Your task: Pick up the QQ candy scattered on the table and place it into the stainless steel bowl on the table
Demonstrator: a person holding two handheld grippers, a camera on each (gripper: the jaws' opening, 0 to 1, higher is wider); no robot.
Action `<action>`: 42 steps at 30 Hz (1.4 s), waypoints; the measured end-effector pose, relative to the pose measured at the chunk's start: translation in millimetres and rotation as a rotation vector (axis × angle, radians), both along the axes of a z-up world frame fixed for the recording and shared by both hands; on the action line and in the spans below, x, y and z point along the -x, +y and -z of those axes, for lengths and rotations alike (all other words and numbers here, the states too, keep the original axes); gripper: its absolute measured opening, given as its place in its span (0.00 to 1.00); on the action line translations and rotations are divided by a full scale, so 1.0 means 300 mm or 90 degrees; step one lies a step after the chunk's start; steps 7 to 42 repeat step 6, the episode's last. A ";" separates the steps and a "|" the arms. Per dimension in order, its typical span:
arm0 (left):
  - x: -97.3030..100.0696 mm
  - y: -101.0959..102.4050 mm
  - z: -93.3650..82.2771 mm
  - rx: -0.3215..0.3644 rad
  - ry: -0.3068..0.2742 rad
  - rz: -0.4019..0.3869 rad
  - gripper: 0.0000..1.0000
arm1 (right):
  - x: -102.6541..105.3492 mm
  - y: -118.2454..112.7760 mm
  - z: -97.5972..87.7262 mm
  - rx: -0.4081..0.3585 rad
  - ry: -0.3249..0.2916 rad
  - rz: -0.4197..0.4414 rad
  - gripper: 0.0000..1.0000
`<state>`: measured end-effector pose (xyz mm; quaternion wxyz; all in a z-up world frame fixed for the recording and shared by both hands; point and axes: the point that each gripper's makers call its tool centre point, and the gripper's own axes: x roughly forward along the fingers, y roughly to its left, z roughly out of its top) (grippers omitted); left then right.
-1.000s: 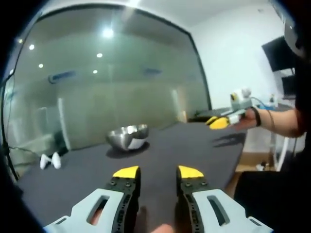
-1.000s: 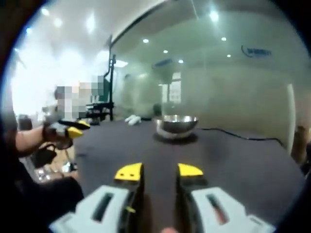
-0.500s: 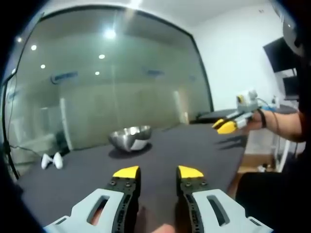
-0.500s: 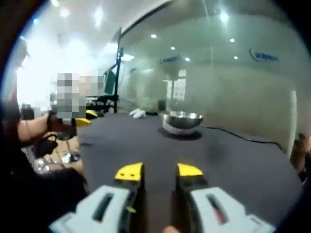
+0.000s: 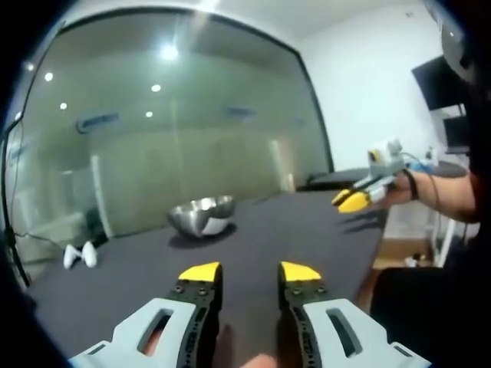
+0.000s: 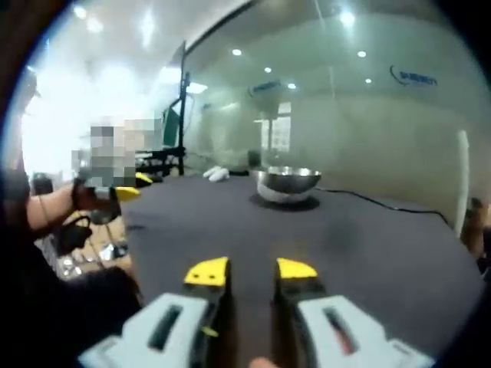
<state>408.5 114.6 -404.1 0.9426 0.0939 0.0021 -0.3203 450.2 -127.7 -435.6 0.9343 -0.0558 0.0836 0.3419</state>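
the left gripper hangs above the dark table with its yellow-tipped jaws parted and nothing between them. the right gripper is the same, jaws apart and empty; from the left gripper view it shows far off to the right, over the table's edge. the stainless steel bowl stands upright well ahead on the table, glass wall behind it. two small white candies lie together on the table, well left of the bowl.

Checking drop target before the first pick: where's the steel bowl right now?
The stainless steel bowl sits on the dark table, ahead of both grippers: left of centre in the left gripper view, near centre in the right gripper view, before the glass wall.
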 end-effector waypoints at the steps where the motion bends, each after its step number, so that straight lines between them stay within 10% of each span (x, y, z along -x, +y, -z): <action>1: 0.003 -0.001 0.001 0.001 -0.002 -0.002 0.30 | 0.002 0.008 -0.012 -0.030 0.009 -0.005 0.23; 42: 0.006 0.008 0.017 -0.002 0.000 -0.006 0.30 | 0.002 0.015 -0.045 -0.085 0.017 -0.013 0.22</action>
